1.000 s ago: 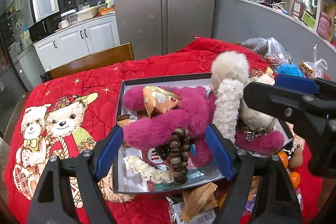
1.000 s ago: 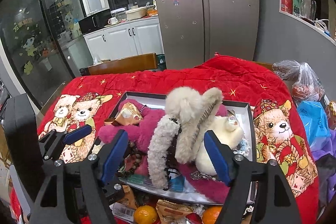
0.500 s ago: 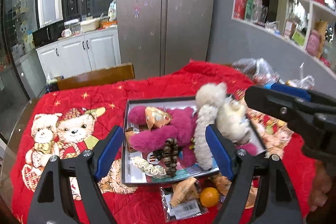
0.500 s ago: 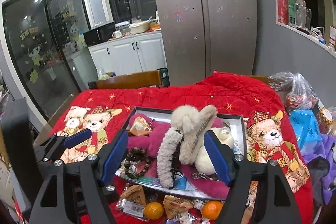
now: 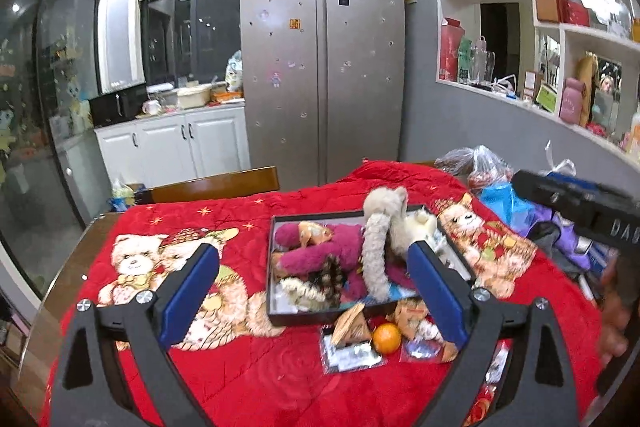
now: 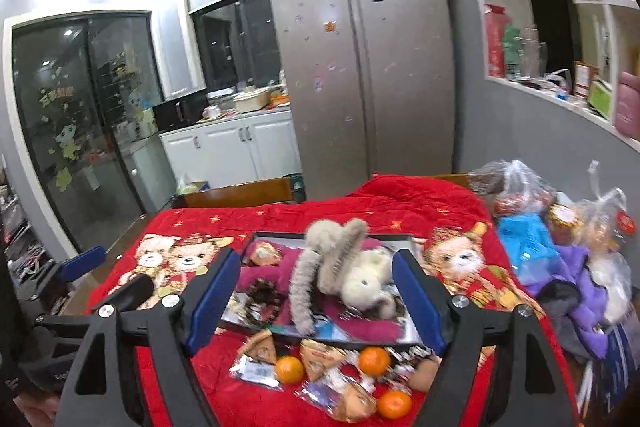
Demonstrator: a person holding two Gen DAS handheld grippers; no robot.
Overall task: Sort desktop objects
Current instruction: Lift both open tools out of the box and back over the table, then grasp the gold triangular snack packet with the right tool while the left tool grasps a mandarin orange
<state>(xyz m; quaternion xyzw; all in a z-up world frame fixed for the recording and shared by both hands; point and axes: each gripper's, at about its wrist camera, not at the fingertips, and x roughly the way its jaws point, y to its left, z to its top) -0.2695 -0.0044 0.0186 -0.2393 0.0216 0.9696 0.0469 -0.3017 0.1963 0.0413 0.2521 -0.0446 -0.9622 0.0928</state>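
Observation:
A dark shallow box sits on the red bear-print blanket. It holds a magenta plush, a cream plush, a grey fluffy clip and dark beads. In front lie oranges and snack packets. My left gripper is open and empty, held high and back from the box. My right gripper is open and empty too.
Plastic bags and purple cloth crowd the table's right side. A wooden chair back stands behind the table. A steel fridge and white cabinets are beyond. Wall shelves run along the right.
Both grippers have pulled up and back from the box, so the table looks smaller and more of the room shows. Both stay open and empty.

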